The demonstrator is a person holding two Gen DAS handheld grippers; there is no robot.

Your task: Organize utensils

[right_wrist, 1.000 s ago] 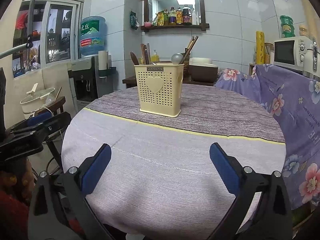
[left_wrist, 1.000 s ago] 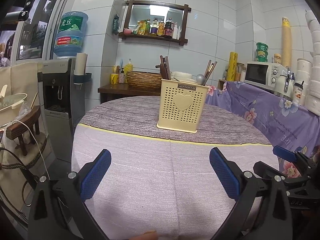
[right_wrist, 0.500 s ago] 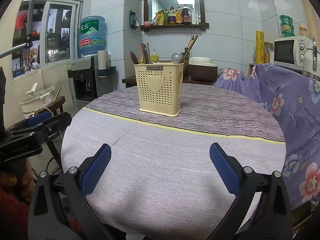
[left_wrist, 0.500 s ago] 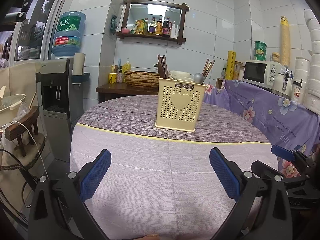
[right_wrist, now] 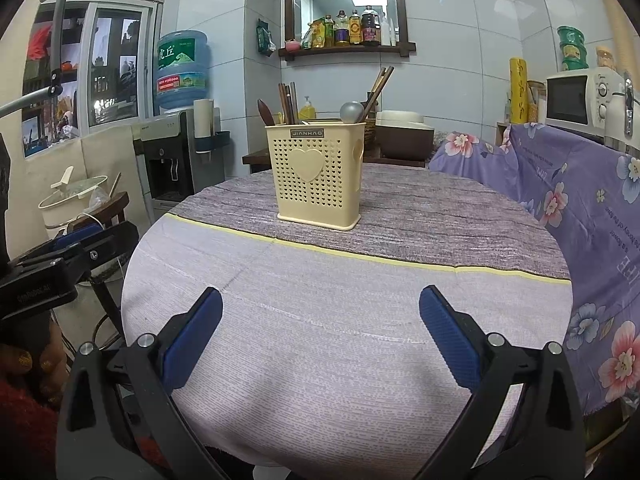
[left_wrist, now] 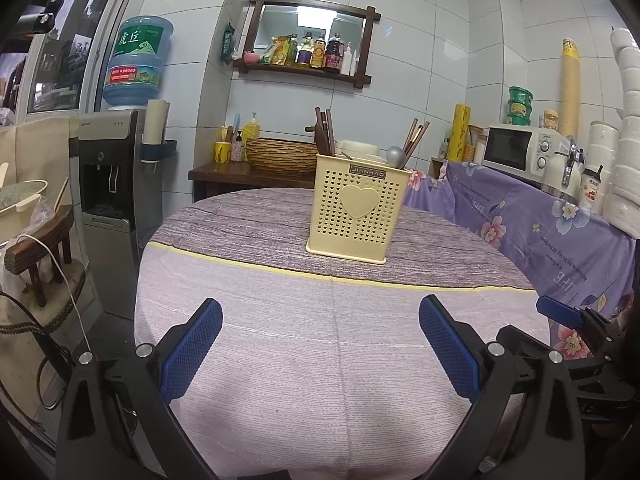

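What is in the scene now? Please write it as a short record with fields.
holder: yellow perforated plastic utensil holder, upright on the round table with grey-purple cloth
contents: brown chopsticks, metal spoon
left gripper: open, empty, above the cloth
right gripper: open, empty
background: white microwave

A pale yellow plastic utensil holder point(left_wrist: 357, 213) stands upright on the grey-brown far part of the round worktop point(left_wrist: 320, 340), just beyond the yellow stripe. Its walls are pierced with small holes around a raised heart, with a dark label at the rim. Inside stand dark wooden chopsticks point(left_wrist: 324, 132), a second leaning bundle point(left_wrist: 414, 138), and a metal spoon point(left_wrist: 395, 156), bowl up.
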